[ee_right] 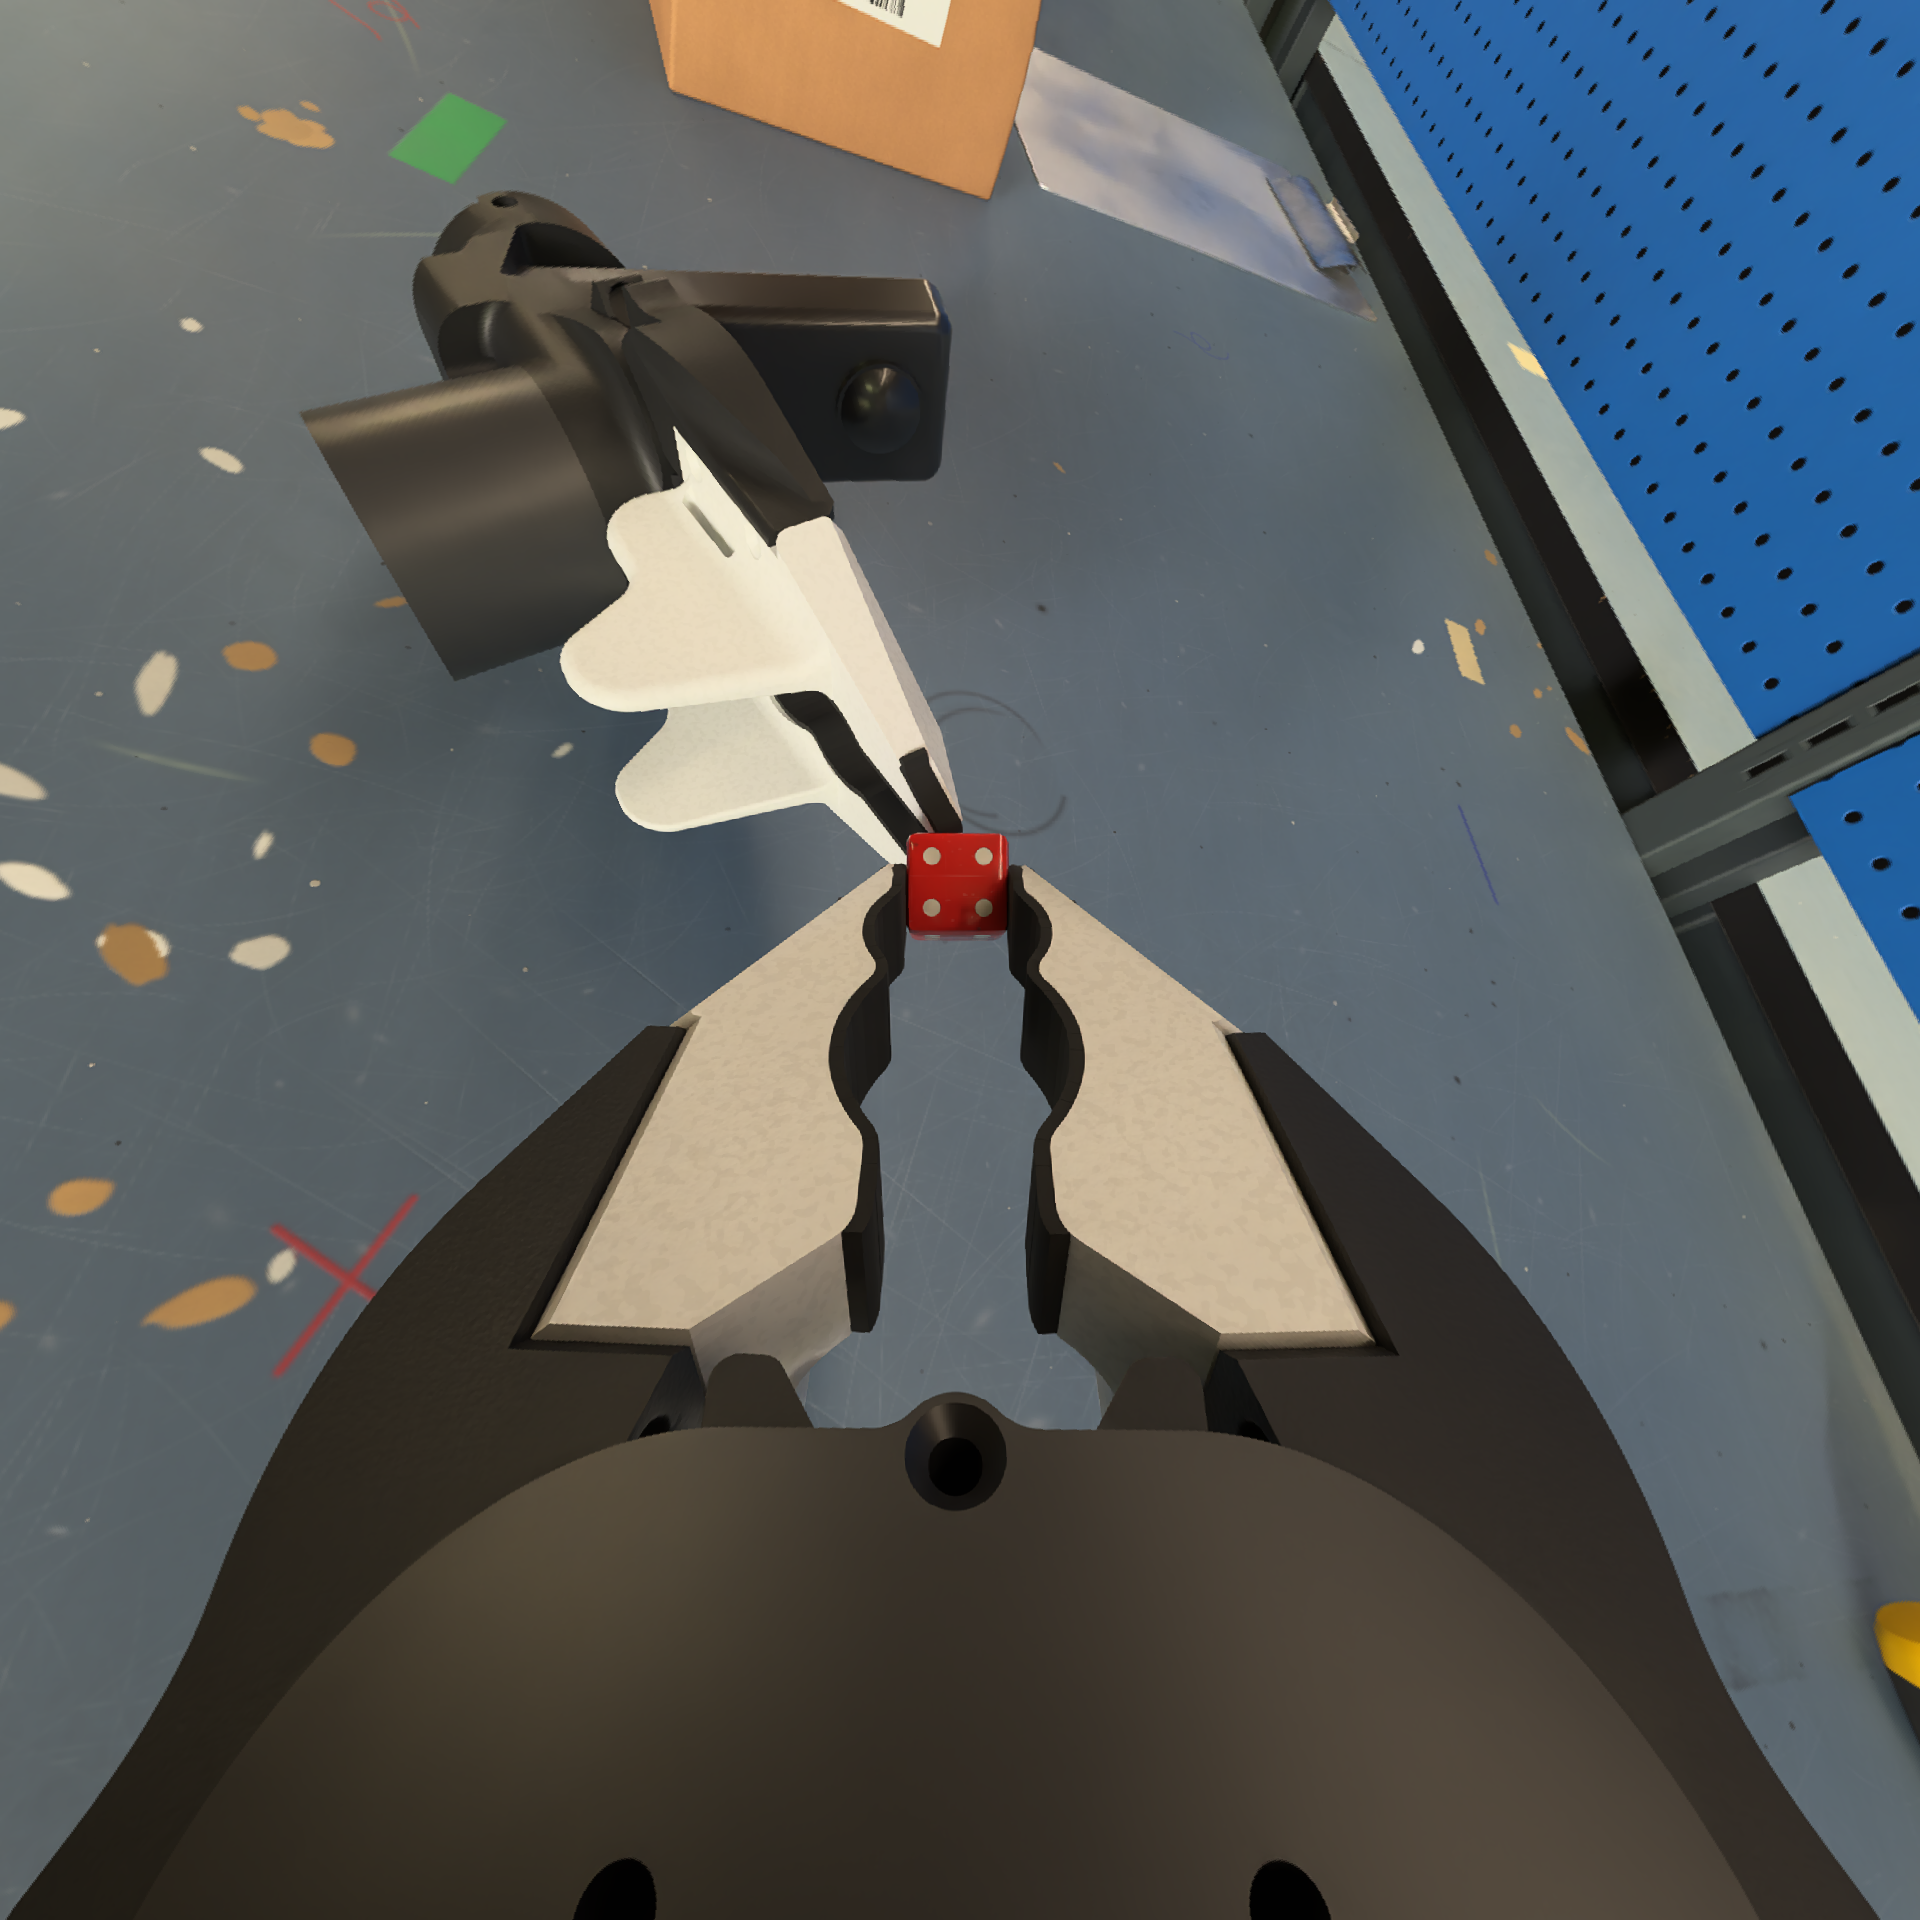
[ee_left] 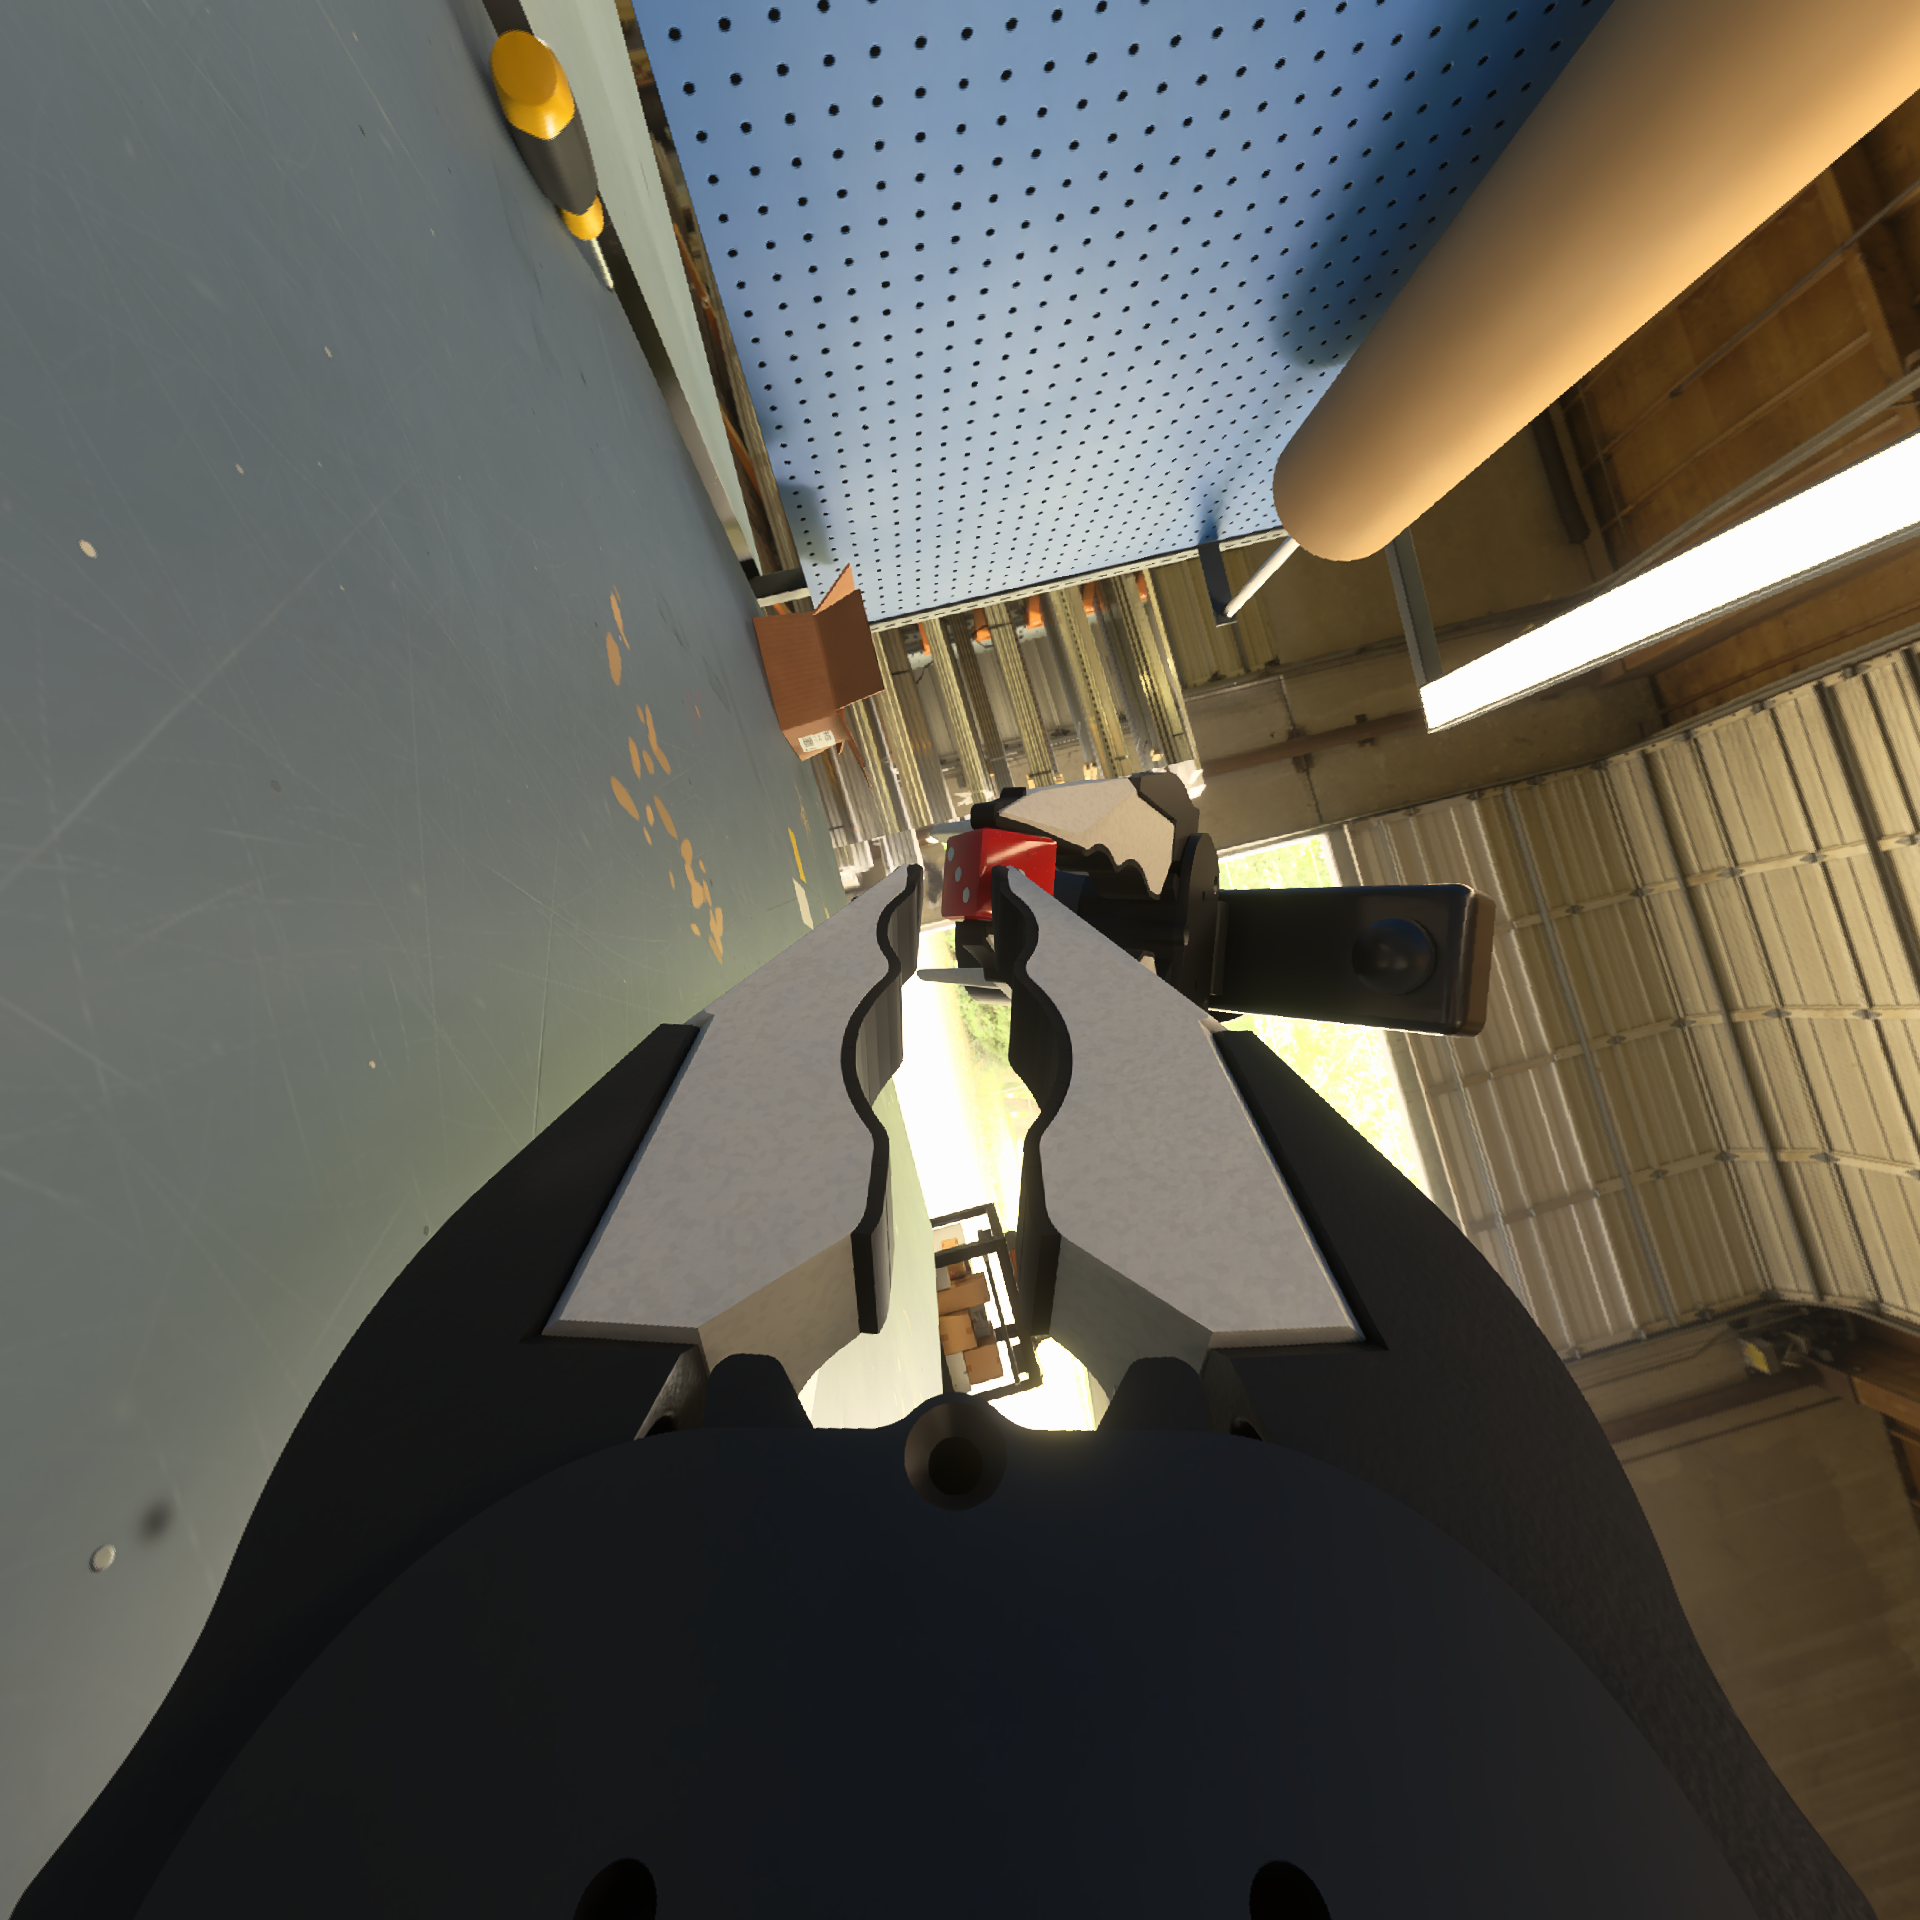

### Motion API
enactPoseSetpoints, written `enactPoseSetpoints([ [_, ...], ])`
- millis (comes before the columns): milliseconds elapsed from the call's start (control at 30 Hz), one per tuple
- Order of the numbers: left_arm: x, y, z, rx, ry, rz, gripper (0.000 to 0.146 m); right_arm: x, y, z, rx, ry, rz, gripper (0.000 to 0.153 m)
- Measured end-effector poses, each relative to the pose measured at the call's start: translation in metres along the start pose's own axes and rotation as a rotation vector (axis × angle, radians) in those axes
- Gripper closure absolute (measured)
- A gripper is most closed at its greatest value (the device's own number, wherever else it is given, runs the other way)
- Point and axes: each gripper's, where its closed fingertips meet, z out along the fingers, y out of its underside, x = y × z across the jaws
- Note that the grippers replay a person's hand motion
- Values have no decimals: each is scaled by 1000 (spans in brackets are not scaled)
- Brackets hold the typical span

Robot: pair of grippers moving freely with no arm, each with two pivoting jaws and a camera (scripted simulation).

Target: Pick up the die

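Note:
The red die (ee_right: 956,883) with white pips sits pinched between the fingertips of my right gripper (ee_right: 956,906), which is shut on it above the grey table (ee_right: 1247,623). In the left wrist view the die (ee_left: 987,873) shows just beyond my left gripper (ee_left: 958,881), clear of the table and held by the right gripper's white fingers (ee_left: 1081,821). My left gripper's jaws stand narrowly apart and hold nothing. In the right wrist view the left gripper (ee_right: 930,821) comes in from the upper left, its tips at the die's far edge.
A cardboard box (ee_right: 852,83) and a clipboard (ee_right: 1174,166) lie at the far side of the table. A blue pegboard (ee_right: 1662,312) runs along the right edge. A yellow-handled tool (ee_left: 540,104) lies by the pegboard. A brown paper roll (ee_left: 1558,291) hangs overhead.

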Motion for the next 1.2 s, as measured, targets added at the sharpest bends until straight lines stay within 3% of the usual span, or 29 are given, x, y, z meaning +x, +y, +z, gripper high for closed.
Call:
enactPoseSetpoints([
  [600,12,-3,4,-2,68,-7,132,6,-9,-5,36,9,-14,134],
  [1200,24,-3,16,-51,164,-67,131,15,-14,-19,183,-28,92,134],
])
